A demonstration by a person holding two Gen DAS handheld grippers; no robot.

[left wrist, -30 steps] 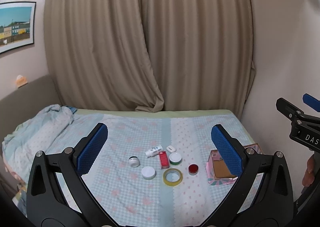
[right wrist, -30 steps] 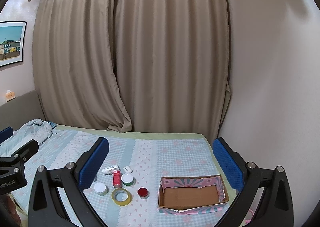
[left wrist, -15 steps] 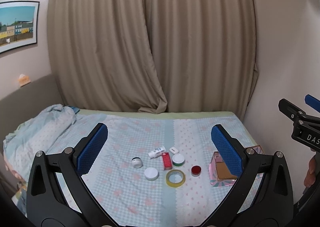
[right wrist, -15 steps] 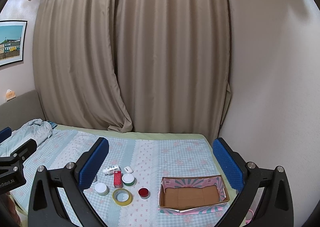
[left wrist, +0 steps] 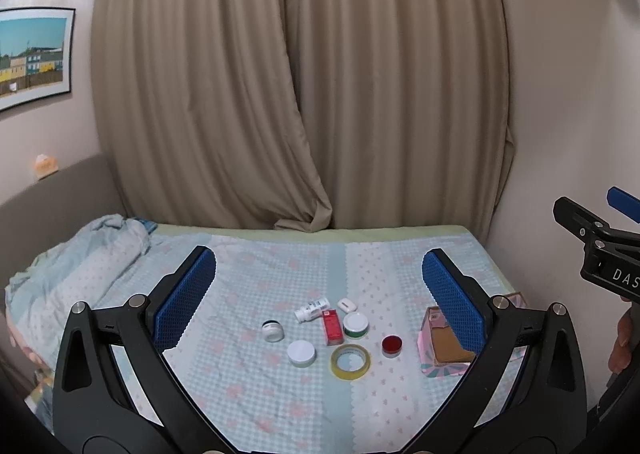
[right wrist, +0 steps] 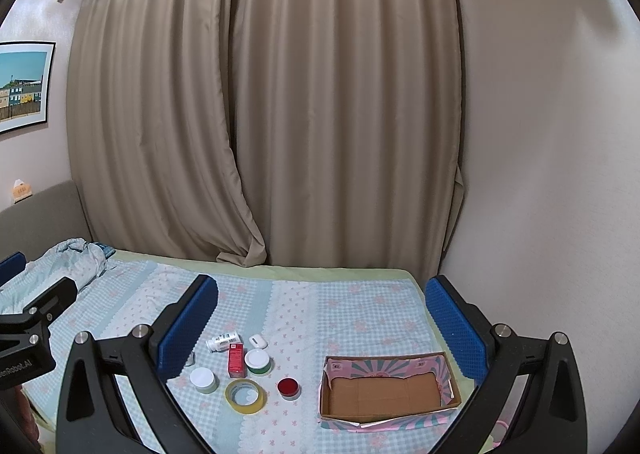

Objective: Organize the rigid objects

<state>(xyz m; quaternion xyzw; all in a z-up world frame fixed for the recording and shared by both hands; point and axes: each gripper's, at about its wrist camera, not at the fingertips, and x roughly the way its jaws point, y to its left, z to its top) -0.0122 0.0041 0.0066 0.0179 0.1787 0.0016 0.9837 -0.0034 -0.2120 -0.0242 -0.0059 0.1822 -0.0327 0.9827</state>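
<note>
Cardboard box [right wrist: 384,394] on bed [right wrist: 360,306], right of item cluster, holds nothing | tape roll [right wrist: 245,396], red-lidded jar [right wrist: 288,388], red carton [right wrist: 236,361] lie outside | lettering "DAS" on right gripper [right wrist: 320,330] body | left gripper [left wrist: 320,298] and right both spread wide, nothing held.

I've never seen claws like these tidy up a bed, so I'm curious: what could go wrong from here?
Three risks, as guesses:
1. The small items sit close together; a wide-open right claw reaching for the red box might knock the green-rimmed jar.
2. The white bottle lies on its side and could roll on the soft bedsheet.
3. The cardboard box sits near the bed's edge; a push might tip it off.
</note>
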